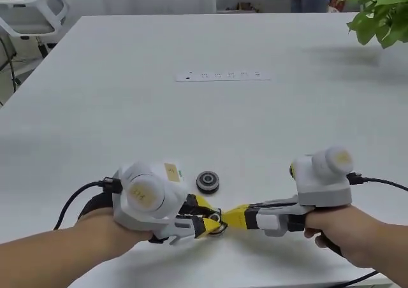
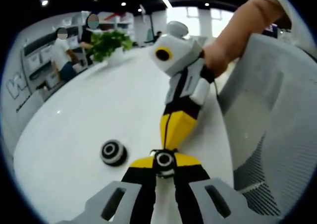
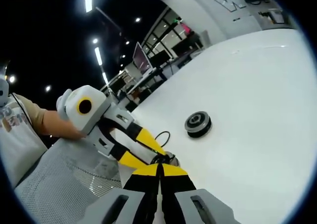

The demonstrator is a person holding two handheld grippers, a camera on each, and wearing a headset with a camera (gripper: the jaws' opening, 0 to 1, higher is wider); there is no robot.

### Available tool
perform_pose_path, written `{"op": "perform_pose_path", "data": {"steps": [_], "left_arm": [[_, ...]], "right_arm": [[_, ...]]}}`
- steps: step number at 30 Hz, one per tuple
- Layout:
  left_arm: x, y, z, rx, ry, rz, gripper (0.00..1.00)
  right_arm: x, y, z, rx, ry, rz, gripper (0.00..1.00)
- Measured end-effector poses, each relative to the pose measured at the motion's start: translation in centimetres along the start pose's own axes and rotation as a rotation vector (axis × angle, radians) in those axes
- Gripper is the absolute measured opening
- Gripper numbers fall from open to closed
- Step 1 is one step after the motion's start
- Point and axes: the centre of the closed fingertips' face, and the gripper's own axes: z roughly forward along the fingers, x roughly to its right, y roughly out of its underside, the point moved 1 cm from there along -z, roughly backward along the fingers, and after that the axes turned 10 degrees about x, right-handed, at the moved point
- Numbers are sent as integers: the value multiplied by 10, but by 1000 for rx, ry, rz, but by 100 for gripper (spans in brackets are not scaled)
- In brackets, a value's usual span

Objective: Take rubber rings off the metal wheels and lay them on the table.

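Note:
Near the table's front edge my two grippers meet tip to tip. The left gripper is shut on a small metal wheel, clamped between its yellow jaws. From the opposite side, the right gripper has its jaws pressed together at that wheel's edge, apparently pinching its black rubber ring. A second wheel, with its black ring on, lies flat on the white table just beyond the tips. A thin black loop lies beside the left jaws.
A white power strip lies mid-table, farther back. A green plant stands at the far right corner and an office chair at the far left. The table's front edge runs just under my hands. Cables trail from both grippers.

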Motion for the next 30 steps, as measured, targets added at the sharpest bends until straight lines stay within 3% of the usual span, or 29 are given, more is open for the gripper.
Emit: {"op": "perform_pose_path", "data": {"steps": [3,4,5,6,19,30], "left_arm": [[0,0,0,1,1,0,13],[0,-1,0,5,0,4,13],[0,-1,0,5,0,3,13],[0,-1,0,7,-1,2,13],[1,-1,-1,11,-2,-8,13],[1,-1,0,9,1,3,14]], "right_arm": [[-1,0,1,-1,-6,-2,0],[-9,1,2,4,-5,54,0],[-10,0,3,-3,-30,-6,0],[-9,0,4,-6,-28,-16,0],[2,1,4,-9,-8,-76,0],[1,-3,5,-13,-12,-94,0]]}}
